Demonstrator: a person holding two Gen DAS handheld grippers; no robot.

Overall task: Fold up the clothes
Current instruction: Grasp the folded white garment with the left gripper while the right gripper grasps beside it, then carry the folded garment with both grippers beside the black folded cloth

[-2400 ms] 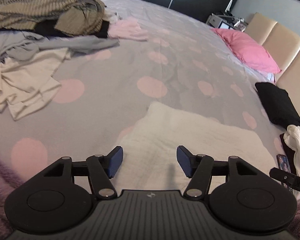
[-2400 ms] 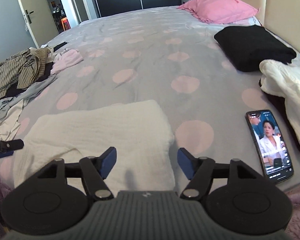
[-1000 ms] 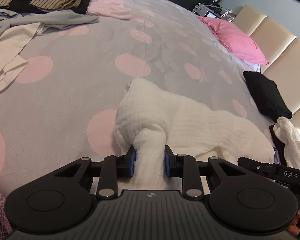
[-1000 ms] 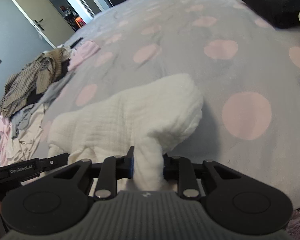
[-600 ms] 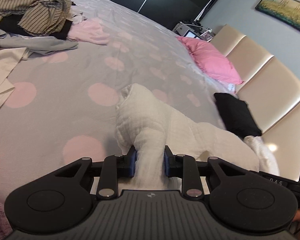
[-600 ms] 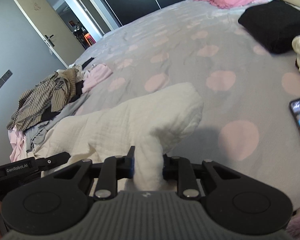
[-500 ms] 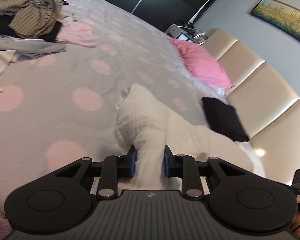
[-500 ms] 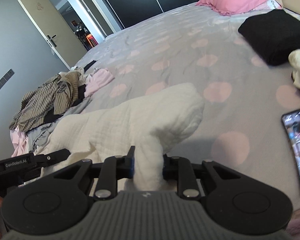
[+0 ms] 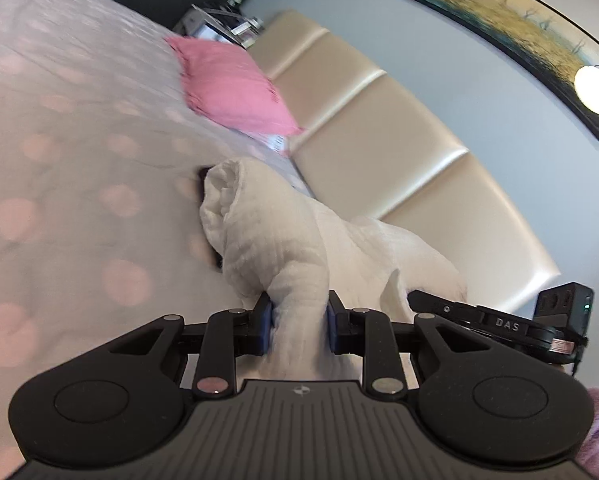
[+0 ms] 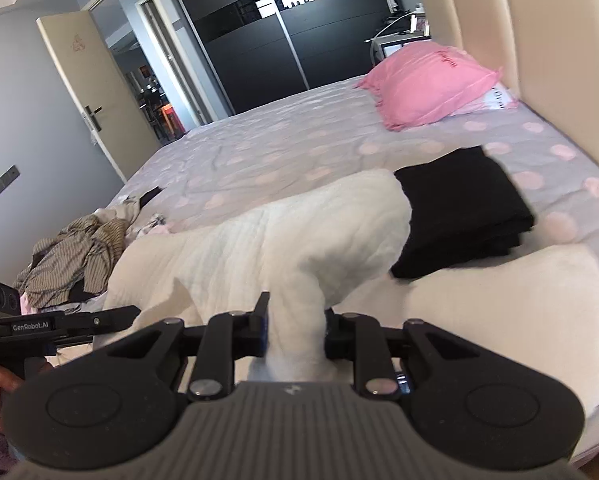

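Observation:
A folded white textured garment [image 9: 283, 236] [image 10: 267, 248] hangs in the air between both grippers, above the bed. My left gripper [image 9: 297, 320] is shut on one bunched end of it. My right gripper [image 10: 293, 330] is shut on the other bunched end. In the right wrist view the lifted garment partly covers a folded black garment [image 10: 463, 208] lying on the bed, and a white garment [image 10: 511, 312] lies nearer to me at the right. The other gripper's body shows at the edge of each view.
The grey bedspread with pink dots [image 10: 283, 148] stretches away to a pink pillow [image 10: 431, 84] [image 9: 235, 88] by the cream padded headboard [image 9: 379, 140]. A heap of striped and dark unfolded clothes [image 10: 75, 264] lies at the bed's left side. Black wardrobe doors and an open door stand beyond.
Both grippers have risen with the white garment and swung toward the headboard side; the garment has left the bedspread and now hangs near the black folded garment.

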